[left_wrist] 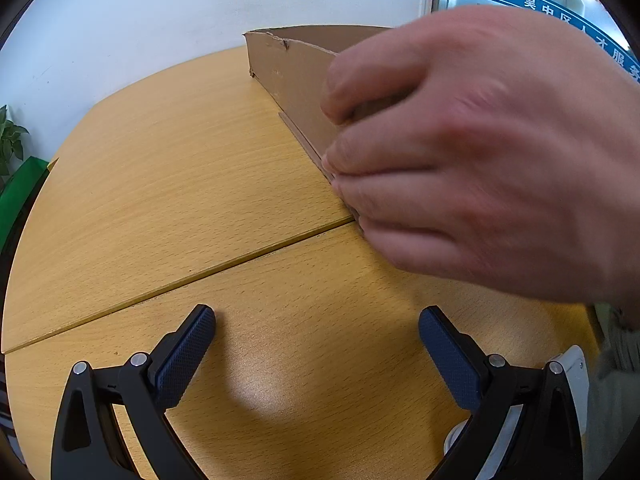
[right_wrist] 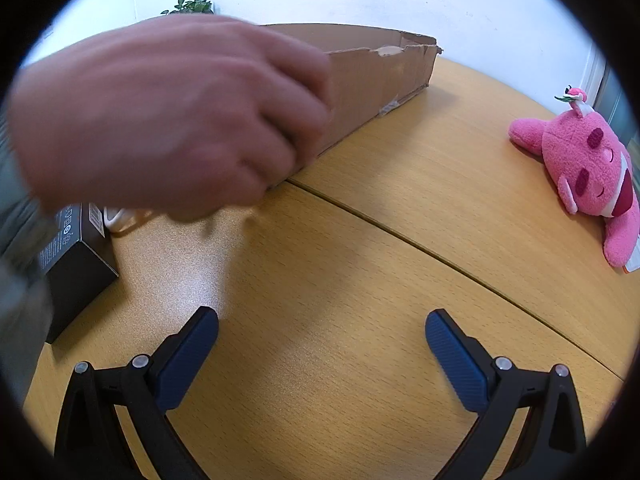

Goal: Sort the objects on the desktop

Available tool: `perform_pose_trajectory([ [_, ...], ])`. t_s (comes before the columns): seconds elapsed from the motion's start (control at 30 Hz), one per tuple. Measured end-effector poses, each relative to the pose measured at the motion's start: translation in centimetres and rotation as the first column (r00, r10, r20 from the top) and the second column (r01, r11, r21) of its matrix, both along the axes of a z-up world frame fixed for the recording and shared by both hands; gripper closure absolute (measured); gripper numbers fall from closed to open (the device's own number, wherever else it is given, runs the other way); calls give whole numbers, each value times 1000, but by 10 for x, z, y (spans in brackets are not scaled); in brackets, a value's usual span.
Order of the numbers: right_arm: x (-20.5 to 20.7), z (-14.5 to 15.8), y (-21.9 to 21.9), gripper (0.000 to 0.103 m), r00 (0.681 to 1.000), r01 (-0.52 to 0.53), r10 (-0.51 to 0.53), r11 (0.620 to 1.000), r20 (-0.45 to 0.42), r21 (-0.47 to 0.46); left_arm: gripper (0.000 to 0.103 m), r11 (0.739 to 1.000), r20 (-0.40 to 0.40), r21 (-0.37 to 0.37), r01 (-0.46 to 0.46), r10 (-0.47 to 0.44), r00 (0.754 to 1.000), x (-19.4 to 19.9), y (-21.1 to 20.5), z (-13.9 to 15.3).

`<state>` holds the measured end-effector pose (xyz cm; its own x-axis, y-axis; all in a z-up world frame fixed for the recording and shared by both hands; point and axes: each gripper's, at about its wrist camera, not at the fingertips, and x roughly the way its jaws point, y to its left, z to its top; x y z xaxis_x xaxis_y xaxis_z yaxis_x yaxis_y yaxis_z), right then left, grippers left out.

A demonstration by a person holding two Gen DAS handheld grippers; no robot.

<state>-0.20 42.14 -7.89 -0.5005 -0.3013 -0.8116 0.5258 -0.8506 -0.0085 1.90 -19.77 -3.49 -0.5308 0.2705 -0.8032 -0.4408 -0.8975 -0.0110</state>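
Note:
A long brown cardboard box [left_wrist: 292, 76] [right_wrist: 380, 80] lies on the wooden table [left_wrist: 180, 184] [right_wrist: 360, 240]. A person's bare hand [left_wrist: 480, 152] [right_wrist: 168, 120] rests against its near end and hides that part. A pink plush toy [right_wrist: 592, 176] lies at the table's right edge. A black carton [right_wrist: 76, 264] stands at the left, with a white object [right_wrist: 120, 218] behind it, partly hidden by the hand. My left gripper [left_wrist: 316, 332] is open low over bare table. My right gripper [right_wrist: 322, 336] is open too, with nothing between its fingers.
A seam [left_wrist: 180, 276] [right_wrist: 440, 256] runs across the table between two panels. A potted plant [left_wrist: 10, 136] [right_wrist: 190, 4] and a green item [left_wrist: 20, 188] stand beyond the table's far left. A white wall [left_wrist: 160, 8] backs the table. A sleeve [right_wrist: 16, 280] fills the left edge.

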Motion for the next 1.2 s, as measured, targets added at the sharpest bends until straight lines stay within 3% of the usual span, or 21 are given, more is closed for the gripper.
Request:
perform_pose_trajectory([
  [0.87, 2, 0, 0, 0, 1000, 3, -3, 1000, -1, 0, 0, 1000, 0, 1, 3, -3, 1000, -3, 1, -2],
  [1.0, -2, -2, -4, 0, 999, 54, -54, 999, -1, -1, 0, 1000, 0, 1, 2, -2, 1000, -3, -1, -1],
  [1.2, 8, 8, -13, 0, 958, 288, -288, 958, -5, 1, 0, 1000, -1, 2, -16, 16, 1000, -9, -6, -12],
])
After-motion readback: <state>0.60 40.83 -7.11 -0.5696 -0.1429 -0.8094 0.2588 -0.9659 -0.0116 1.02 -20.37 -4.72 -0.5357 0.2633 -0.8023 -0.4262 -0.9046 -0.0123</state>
